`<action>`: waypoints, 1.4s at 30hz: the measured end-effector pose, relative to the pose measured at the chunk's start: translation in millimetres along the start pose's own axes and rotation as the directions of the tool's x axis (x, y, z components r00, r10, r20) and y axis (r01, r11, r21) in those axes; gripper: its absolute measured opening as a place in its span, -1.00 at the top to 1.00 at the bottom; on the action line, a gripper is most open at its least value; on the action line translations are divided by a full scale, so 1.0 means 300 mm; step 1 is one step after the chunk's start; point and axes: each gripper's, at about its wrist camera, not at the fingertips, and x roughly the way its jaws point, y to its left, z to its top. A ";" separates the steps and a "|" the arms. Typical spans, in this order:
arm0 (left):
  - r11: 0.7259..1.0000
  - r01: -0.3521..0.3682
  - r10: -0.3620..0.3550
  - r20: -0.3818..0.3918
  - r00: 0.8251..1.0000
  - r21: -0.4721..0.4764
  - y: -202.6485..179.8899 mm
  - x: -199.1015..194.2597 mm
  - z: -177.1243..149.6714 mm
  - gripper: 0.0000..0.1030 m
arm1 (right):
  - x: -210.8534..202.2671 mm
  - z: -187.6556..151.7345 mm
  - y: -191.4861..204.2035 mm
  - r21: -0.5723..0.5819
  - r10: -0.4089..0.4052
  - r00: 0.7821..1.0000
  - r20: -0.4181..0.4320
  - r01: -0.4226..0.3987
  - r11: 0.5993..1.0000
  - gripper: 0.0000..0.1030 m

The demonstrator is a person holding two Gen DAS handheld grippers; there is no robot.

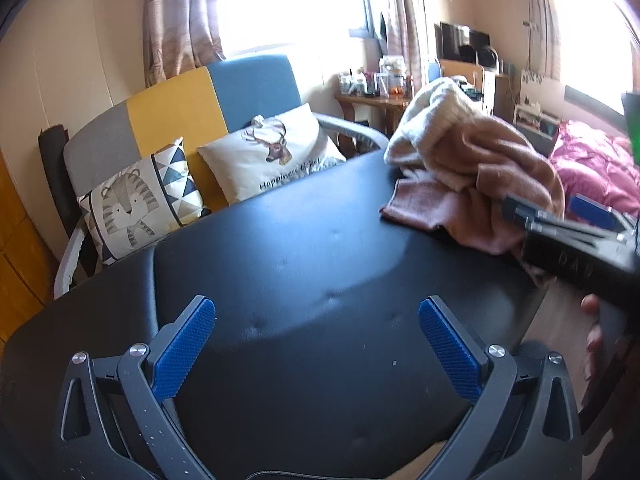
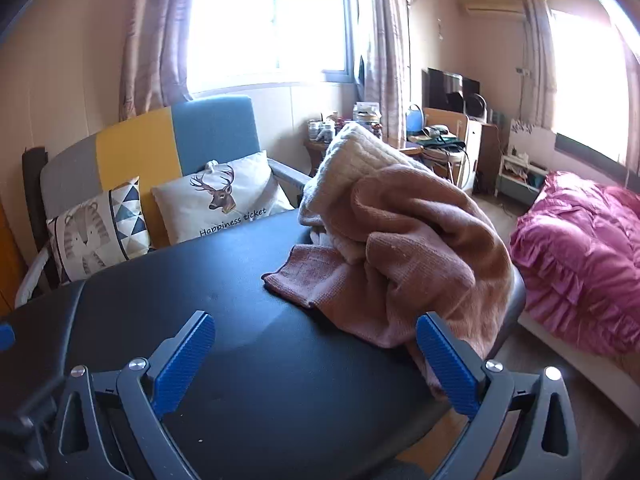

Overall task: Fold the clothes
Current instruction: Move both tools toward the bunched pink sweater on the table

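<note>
On my far left there's a sofa (image 2: pixel 136 148) w/ a tiger cushion (image 2: pixel 94 232) and a deer cushion (image 2: pixel 224 200). My left gripper (image 1: pixel 316 344) hovers over the black table (image 1: pixel 300 248), blue pads (image 1: pixel 184 348) wide apart, nothing btwn them. My right gripper (image 2: pixel 316 364) is also spread open, empty; its right pad sits just in front of the clothes. Clothes pile (image 2: pixel 404 240), pink knit w/ cream piece on top, lies crumpled at the table's right edge. Pink bedding (image 2: pixel 580 264) far right.

L tool (image 1: pixel 316 344) & R tool (image 2: pixel 314 360): both jaws wide, empty.
</note>
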 end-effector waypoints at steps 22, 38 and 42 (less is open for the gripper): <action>0.998 0.008 -0.012 -0.077 0.997 -0.058 0.072 0.128 -0.035 -1.00 | 0.053 0.009 0.038 -0.028 0.108 0.993 0.051 -0.107 0.994 -1.00; 0.999 0.034 -0.032 -0.125 0.992 0.016 -0.005 0.201 0.000 -1.00 | 0.152 0.005 -0.041 0.060 -0.052 0.995 -0.083 0.057 0.997 -0.99; 0.998 0.055 -0.051 -0.134 0.990 0.025 -0.039 0.227 0.039 -1.00 | 0.150 0.033 -0.065 0.052 0.009 0.999 -0.044 -0.007 0.999 -0.99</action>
